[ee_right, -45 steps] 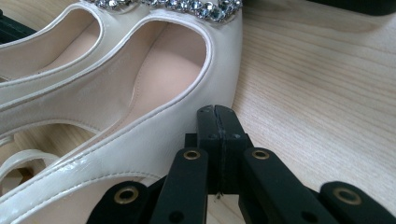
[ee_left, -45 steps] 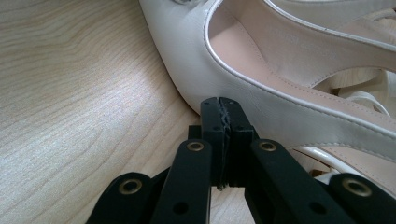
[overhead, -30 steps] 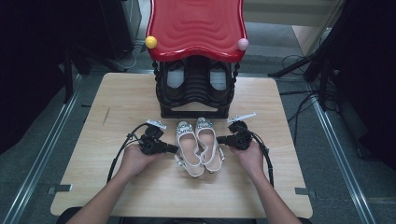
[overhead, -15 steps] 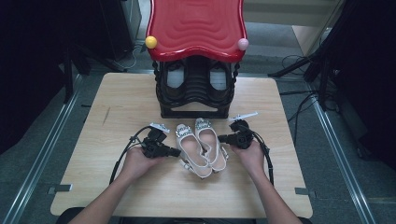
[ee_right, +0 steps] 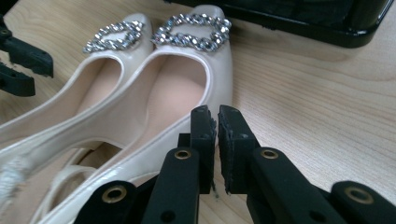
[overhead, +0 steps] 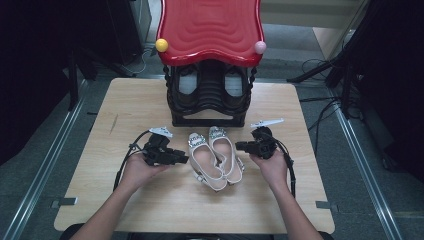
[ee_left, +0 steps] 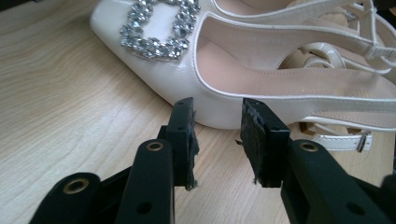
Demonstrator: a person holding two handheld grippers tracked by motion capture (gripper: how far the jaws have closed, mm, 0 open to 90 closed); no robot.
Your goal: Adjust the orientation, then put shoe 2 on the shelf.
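A pair of cream slingback shoes with rhinestone buckles lies side by side on the wooden table (overhead: pixel 150 100), toes toward the rack: the left shoe (overhead: pixel 202 161) and the right shoe (overhead: pixel 228 152). My left gripper (overhead: pixel 186 160) is just left of the pair. Its jaws have just been opening and stand open with nothing between them (ee_left: pixel 217 116), a short way off the left shoe's side (ee_left: pixel 261 70). My right gripper (overhead: pixel 239 146) is at the right shoe's outer side (ee_right: pixel 187 88). Its jaws (ee_right: pixel 217 116) have just been opening and stand a slit apart, holding nothing.
A black shoe rack (overhead: pixel 207 107) with a red wavy top (overhead: pixel 210 30) stands behind the shoes and holds dark shoes (overhead: pixel 187 82). A yellow ball (overhead: pixel 161 45) and a pink ball (overhead: pixel 260 47) sit on its front corners. Bare table lies left, right and in front.
The shoes' heels have swung a little to the right. My left gripper has let go, drawn back from the left shoe and opened. My right gripper has eased off the right shoe.
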